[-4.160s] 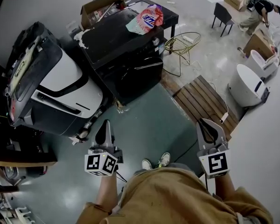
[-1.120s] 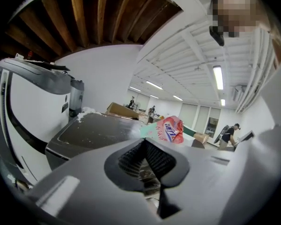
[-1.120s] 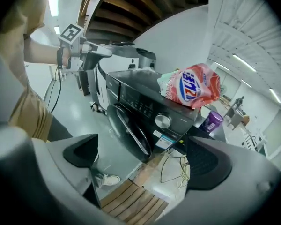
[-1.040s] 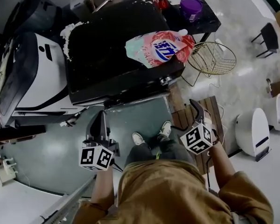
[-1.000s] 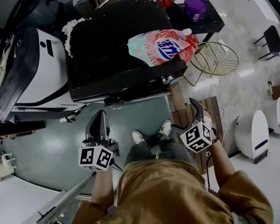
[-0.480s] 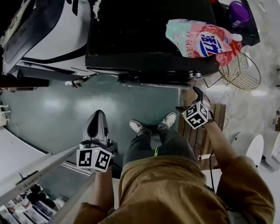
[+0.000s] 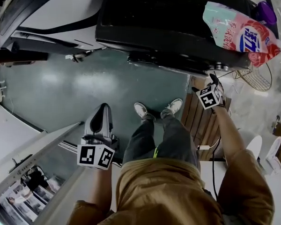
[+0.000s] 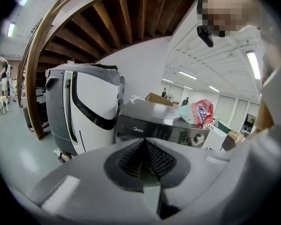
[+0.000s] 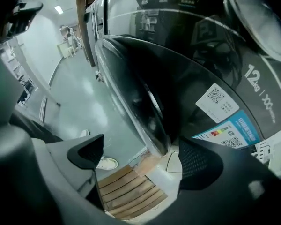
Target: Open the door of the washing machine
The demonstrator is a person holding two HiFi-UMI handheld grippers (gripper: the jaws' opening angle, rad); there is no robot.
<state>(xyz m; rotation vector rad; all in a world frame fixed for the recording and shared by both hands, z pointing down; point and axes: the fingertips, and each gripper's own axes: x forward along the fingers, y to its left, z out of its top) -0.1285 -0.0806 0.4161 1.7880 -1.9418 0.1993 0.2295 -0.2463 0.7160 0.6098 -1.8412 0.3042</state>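
Reaching tool: the right gripper [image 9: 140, 159] had come down from beside the person's hip to the front of the black front-loading washing machine [image 7: 178, 27], just under its top edge in the head view.
Right jaws: released and wide apart, though they had just been narrowing. The lower rim of the round dark glass door [image 9: 147, 102] hung at the gap, close to the right-hand pad, and neither pad pressed on it.
Door: it sat on the machine's front face, beside the white and blue stickers [image 9: 218, 102]. It seemed still shut, though the dark wide-angle view left the seam hard to read.
Left tool: the left gripper [image 8: 144, 146] was clenched on nothing, held over the green floor [image 7: 84, 83], well apart from the machine.
Other things: a pink and teal detergent pouch [image 7: 243, 29] lay on the machine's top, and a slatted wooden mat [image 7: 201, 121] lay below the right gripper.
Change: the person had stepped up close, so the machine now filled the top of the head view.
Meaning: the approach looked nearly done. The next move was likely a grip on the rim's edge, then a pull outward; opening had not yet begun.
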